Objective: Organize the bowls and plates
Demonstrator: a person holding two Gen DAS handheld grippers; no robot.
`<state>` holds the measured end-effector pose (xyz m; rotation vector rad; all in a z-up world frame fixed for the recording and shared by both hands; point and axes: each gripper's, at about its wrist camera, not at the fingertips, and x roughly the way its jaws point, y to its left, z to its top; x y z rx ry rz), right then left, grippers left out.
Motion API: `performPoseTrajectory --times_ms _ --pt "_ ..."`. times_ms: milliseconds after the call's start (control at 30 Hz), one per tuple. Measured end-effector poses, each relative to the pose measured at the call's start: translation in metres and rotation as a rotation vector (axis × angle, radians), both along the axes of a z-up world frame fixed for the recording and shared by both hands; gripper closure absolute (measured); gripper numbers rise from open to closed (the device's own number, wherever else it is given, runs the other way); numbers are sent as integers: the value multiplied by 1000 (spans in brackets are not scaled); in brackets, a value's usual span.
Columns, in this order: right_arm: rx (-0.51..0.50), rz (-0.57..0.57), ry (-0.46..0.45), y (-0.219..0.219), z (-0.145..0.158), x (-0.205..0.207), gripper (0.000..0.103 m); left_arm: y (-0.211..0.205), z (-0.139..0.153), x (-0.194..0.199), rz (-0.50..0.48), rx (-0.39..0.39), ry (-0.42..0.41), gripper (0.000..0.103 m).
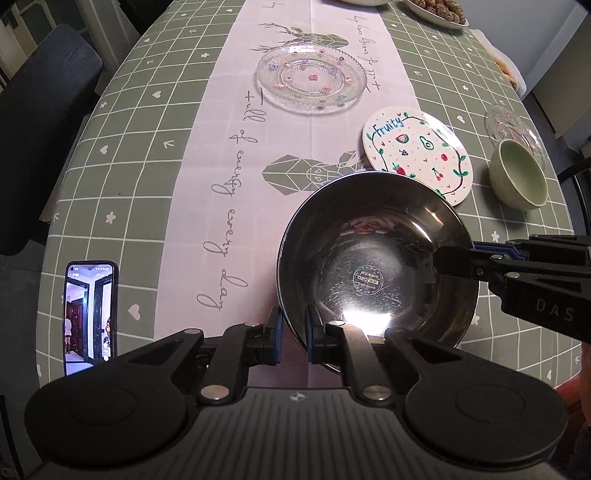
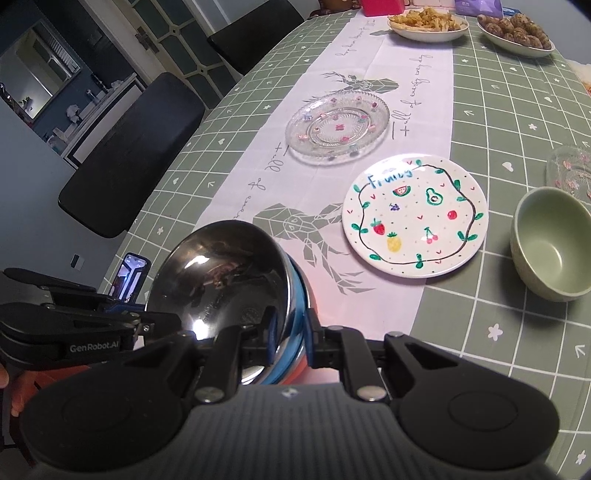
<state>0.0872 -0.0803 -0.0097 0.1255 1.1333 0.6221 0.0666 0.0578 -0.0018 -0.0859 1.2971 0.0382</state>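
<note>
A steel bowl (image 1: pixel 376 266) is held above the table, tilted, by both grippers. My left gripper (image 1: pixel 294 334) is shut on its near rim. My right gripper (image 2: pixel 290 334) is shut on the opposite rim; the bowl (image 2: pixel 221 273) shows a blue outer band there. The right gripper also enters the left wrist view (image 1: pixel 458 264) from the right. A white fruit-pattern plate (image 2: pixel 415 218) lies on the table past the bowl, also in the left wrist view (image 1: pixel 417 151). A large clear glass plate (image 1: pixel 312 79) sits further back on the runner. A green bowl (image 2: pixel 554 242) stands right.
A small glass plate (image 1: pixel 513 129) lies behind the green bowl. A phone (image 1: pixel 90 317) stands at the table's left edge. Plates of food (image 2: pixel 428 22) are at the far end. Dark chairs (image 2: pixel 129 151) stand along the left side.
</note>
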Motion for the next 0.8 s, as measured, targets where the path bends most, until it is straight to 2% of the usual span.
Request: performPoseTrajectory --times_ms 333,400,433,633,800 --pt "-6 12 -25 1 5 -4 83 2 6 0 5 -1 -27 88" --pt "-10 16 -44 1 8 -5 71 1 9 -1 -8 19 -51 83" --pt "-9 19 -51 1 9 -6 70 1 11 -1 -16 26 -60 82" --pt "-11 32 -82 3 16 -11 69 5 23 0 -12 2 -100 81" --pt "-6 22 -104 -1 22 -10 65 -10 33 -1 -72 3 -131 79"
